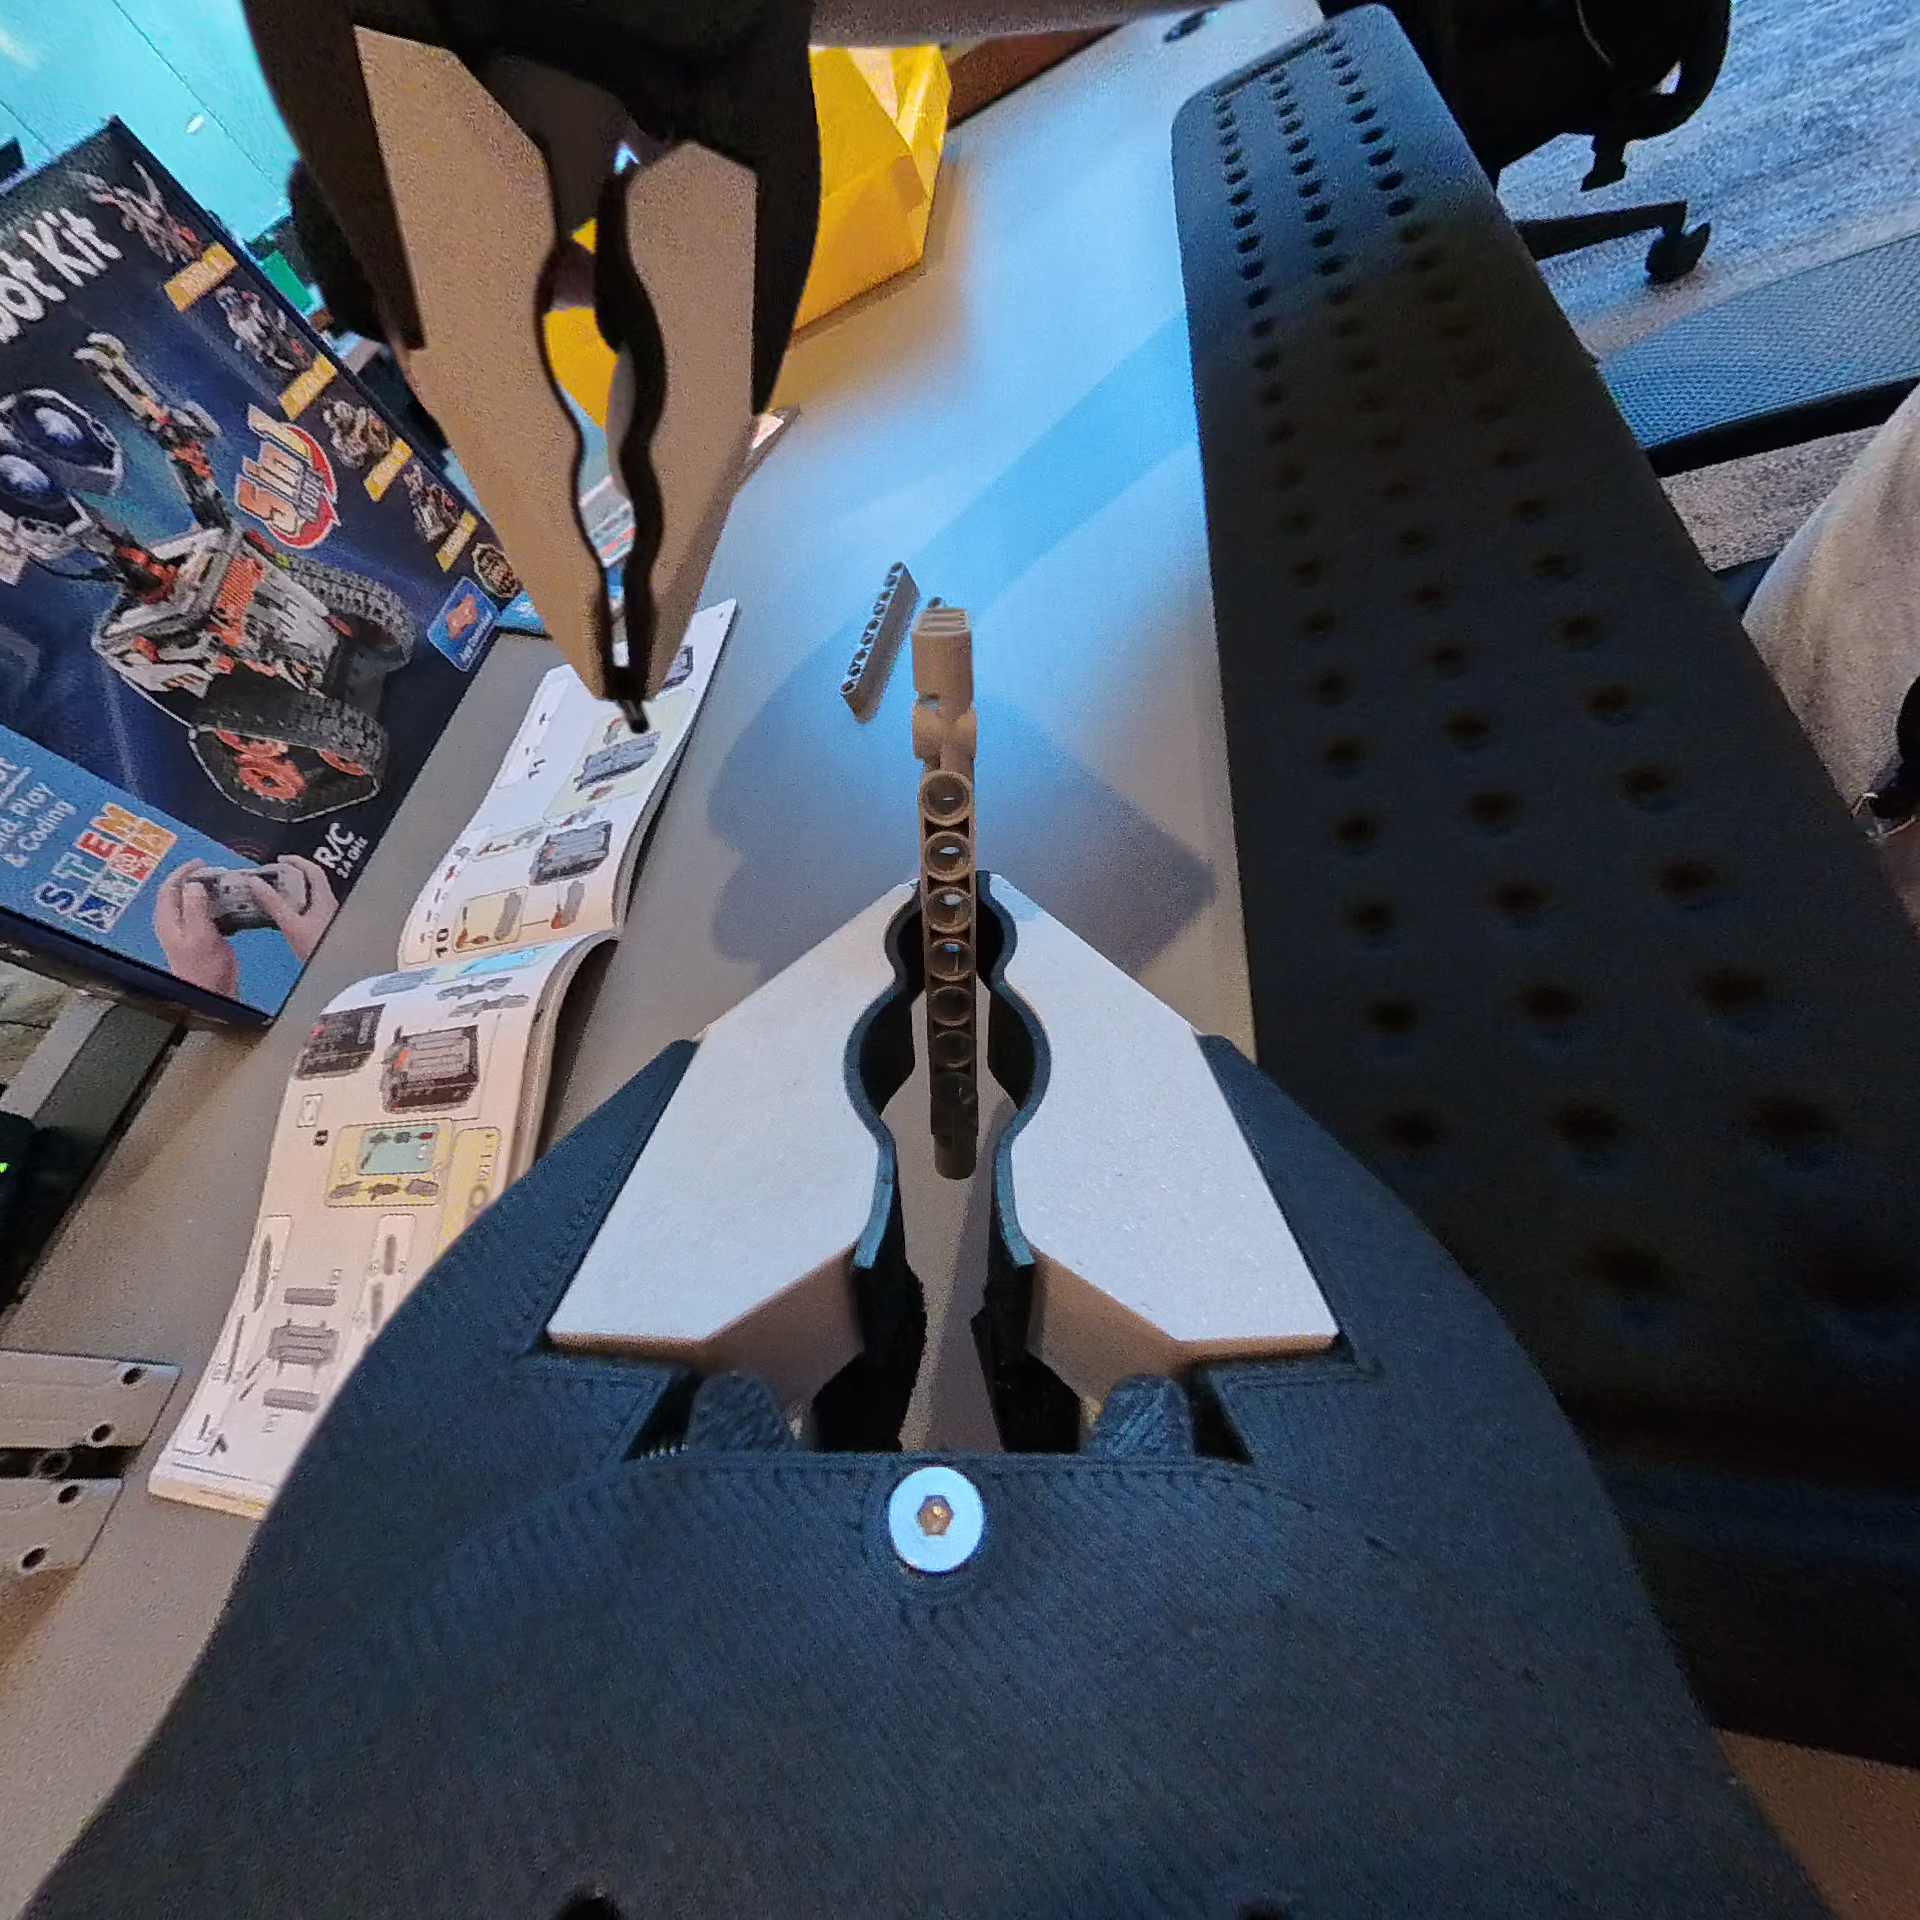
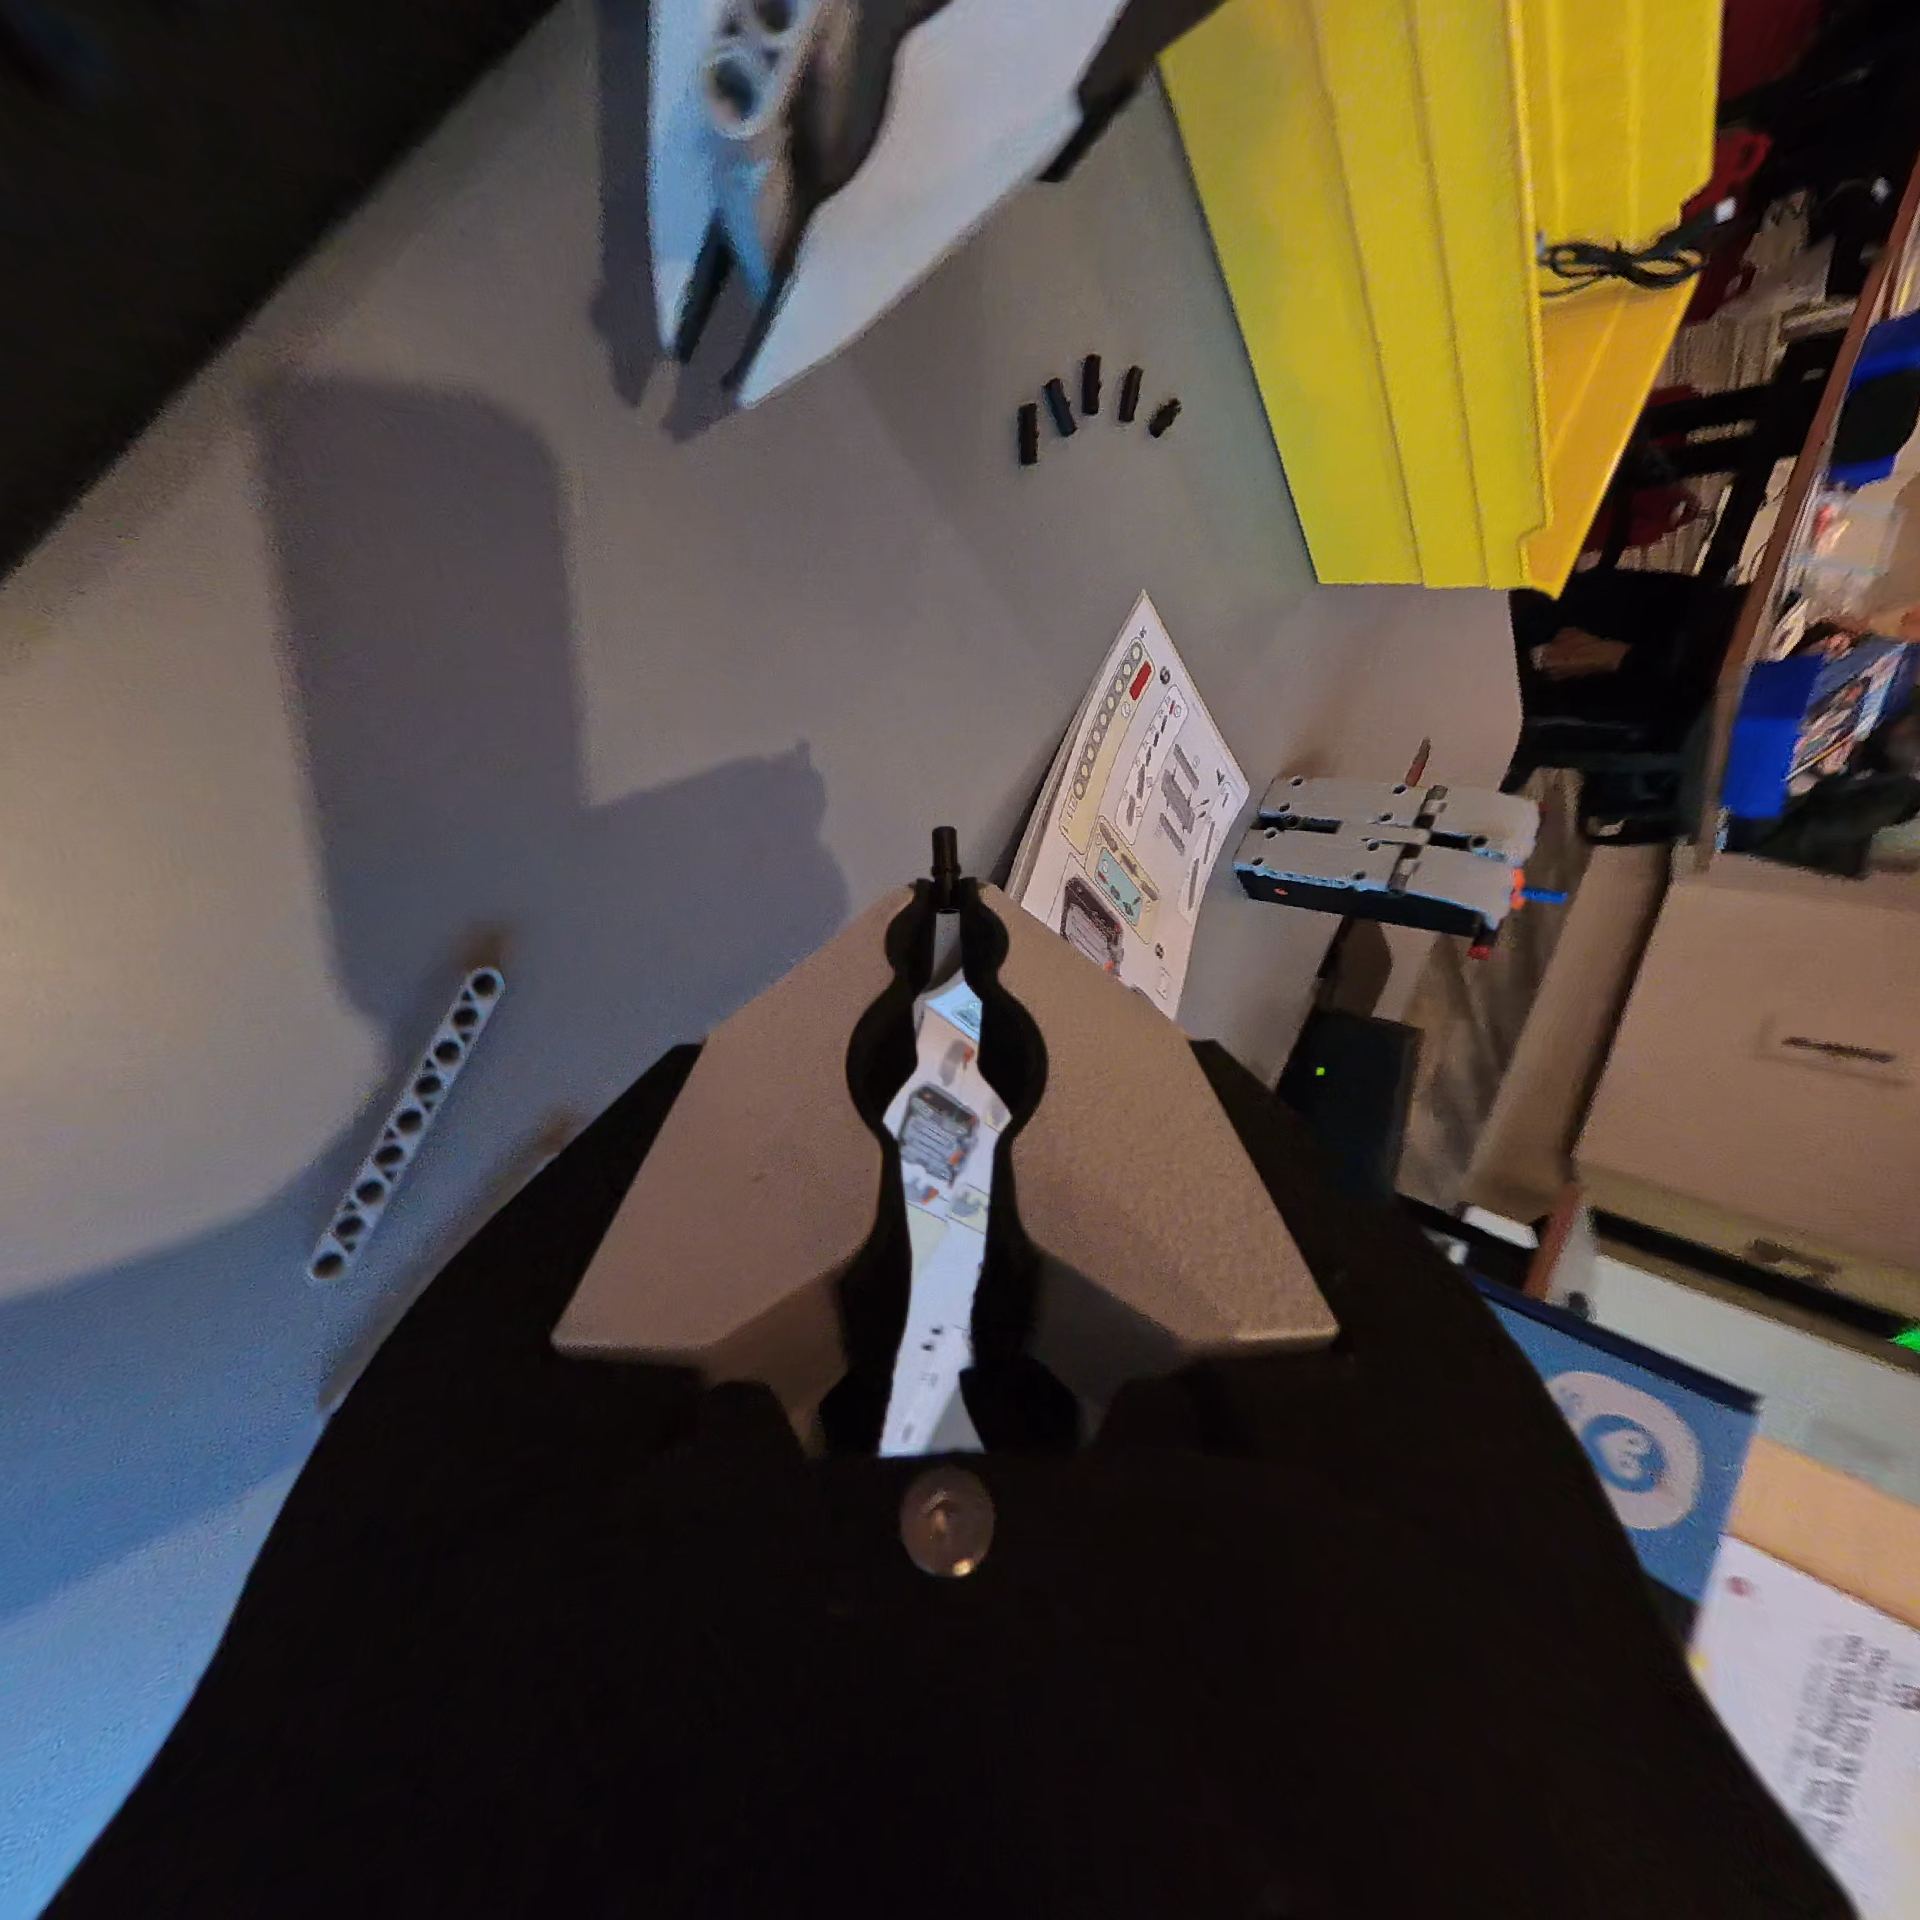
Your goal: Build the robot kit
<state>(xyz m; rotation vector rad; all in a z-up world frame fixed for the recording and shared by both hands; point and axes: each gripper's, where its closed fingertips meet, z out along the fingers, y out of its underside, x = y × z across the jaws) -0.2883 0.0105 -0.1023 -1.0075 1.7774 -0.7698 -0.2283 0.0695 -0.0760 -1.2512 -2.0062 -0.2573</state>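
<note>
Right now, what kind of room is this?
Probably a workshop or hobby room: a grey table with an open instruction booklet, a robot kit box and yellow bins.

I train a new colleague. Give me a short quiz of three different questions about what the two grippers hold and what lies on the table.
1. True or false: the left gripper is shut on a beam with a row of holes.
2. What does the right gripper pinch at its tips? A) a black pin B) a booklet C) a yellow bin
3. Fill in: on the table, near the yellow bin, lie ___ loose black pins in a row.

Key:
1. True; a tan connector sits on its far end.
2. A, the black pin. The booklet lies open on the table.
3. Five.
</note>
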